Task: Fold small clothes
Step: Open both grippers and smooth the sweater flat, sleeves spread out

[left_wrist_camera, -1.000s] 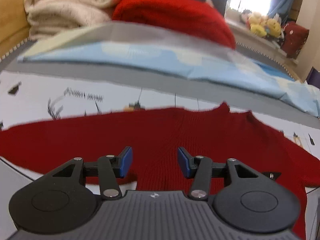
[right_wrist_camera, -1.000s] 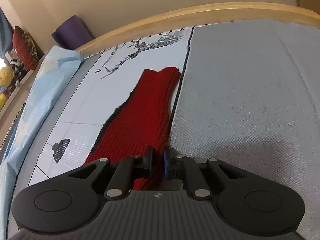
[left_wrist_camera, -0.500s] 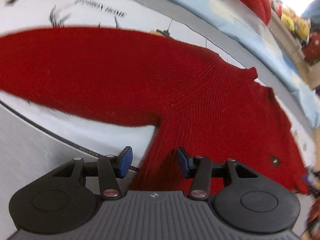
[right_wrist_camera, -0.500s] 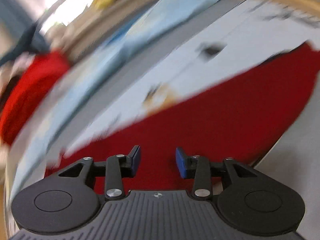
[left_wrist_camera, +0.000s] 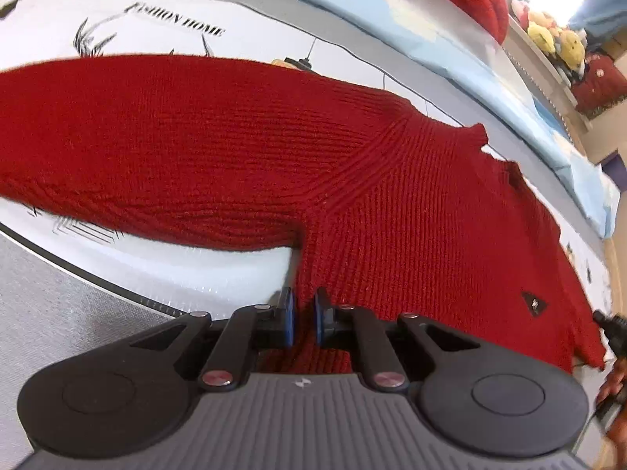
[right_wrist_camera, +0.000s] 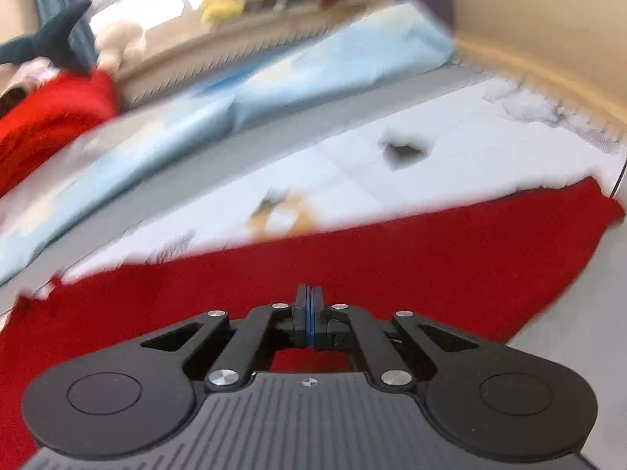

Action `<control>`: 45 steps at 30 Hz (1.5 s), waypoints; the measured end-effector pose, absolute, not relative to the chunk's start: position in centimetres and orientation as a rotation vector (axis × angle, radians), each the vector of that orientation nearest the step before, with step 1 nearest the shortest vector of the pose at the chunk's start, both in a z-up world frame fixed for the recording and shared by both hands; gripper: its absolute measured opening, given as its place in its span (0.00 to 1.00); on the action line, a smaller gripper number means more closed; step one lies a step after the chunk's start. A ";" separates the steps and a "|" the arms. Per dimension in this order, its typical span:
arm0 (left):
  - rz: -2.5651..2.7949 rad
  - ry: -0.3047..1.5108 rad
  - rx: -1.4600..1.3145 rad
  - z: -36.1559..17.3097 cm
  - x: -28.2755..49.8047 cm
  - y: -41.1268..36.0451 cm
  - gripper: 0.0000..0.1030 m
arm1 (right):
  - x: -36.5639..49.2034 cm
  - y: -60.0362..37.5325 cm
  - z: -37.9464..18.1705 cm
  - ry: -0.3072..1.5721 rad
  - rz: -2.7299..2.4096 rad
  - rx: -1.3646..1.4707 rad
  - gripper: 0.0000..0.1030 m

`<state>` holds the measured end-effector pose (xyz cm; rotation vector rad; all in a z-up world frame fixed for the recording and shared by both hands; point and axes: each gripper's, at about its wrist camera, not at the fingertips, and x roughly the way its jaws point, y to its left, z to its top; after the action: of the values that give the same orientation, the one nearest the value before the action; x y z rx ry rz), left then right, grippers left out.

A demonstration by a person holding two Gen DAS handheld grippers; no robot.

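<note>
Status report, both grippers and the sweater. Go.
Left gripper shut on sweater hem by the armpit. Right gripper jaws shut, grip unclear. Sweater flat on the mat. Nothing in the way.

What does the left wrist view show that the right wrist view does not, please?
Only the left wrist view shows the sweater's neckline, its small dark label, the "FASHION HOME" print, and the left gripper closed on the sweater's edge below the armpit. Only the right wrist view shows the dark plush and the right gripper, fingers pressed together; blur hides any pinched fabric. Both show the red sweater, blue cloth and yellow toys.
</note>
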<state>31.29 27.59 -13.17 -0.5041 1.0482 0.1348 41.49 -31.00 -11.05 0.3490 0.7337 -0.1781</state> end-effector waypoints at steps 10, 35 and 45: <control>0.141 0.973 -0.372 -7.5 28.5 27.0 0.14 | 37.6 -29.8 -5.6 0.878 0.109 0.427 0.26; 0.107 1.112 -0.324 -10.5 6.2 23.1 0.37 | 13.6 -31.0 -8.4 1.093 0.185 0.202 0.52; 0.083 1.252 -0.274 -14.0 5.9 22.9 0.20 | 13.8 -31.9 -11.5 1.254 0.184 0.215 0.11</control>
<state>5.89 22.94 -13.95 -0.2737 1.2522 0.0830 13.77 -31.88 -11.48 0.2153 1.2543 0.1844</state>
